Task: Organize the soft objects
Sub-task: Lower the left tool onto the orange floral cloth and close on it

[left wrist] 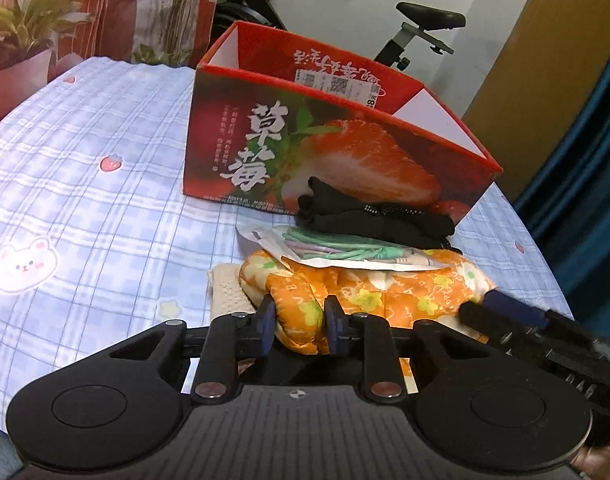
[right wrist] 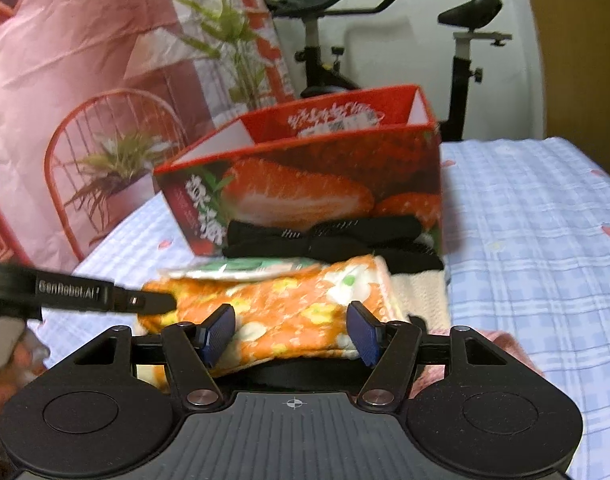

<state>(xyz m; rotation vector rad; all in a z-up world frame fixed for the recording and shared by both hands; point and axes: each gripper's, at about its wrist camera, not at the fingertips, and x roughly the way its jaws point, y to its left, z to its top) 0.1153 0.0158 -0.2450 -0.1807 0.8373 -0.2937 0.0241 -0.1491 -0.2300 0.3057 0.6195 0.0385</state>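
In the left wrist view, the left gripper (left wrist: 298, 317) pinched a fold of the orange floral cloth (left wrist: 369, 296), which lay on the bed before the strawberry box (left wrist: 329, 152), its near edge hidden. In the blurred right wrist view, the right gripper (right wrist: 293, 334) bracketed the cloth; whether it gripped was unclear

Black tool (left wrist: 297, 322), blue pads (right wrist: 219, 338), silver screws.
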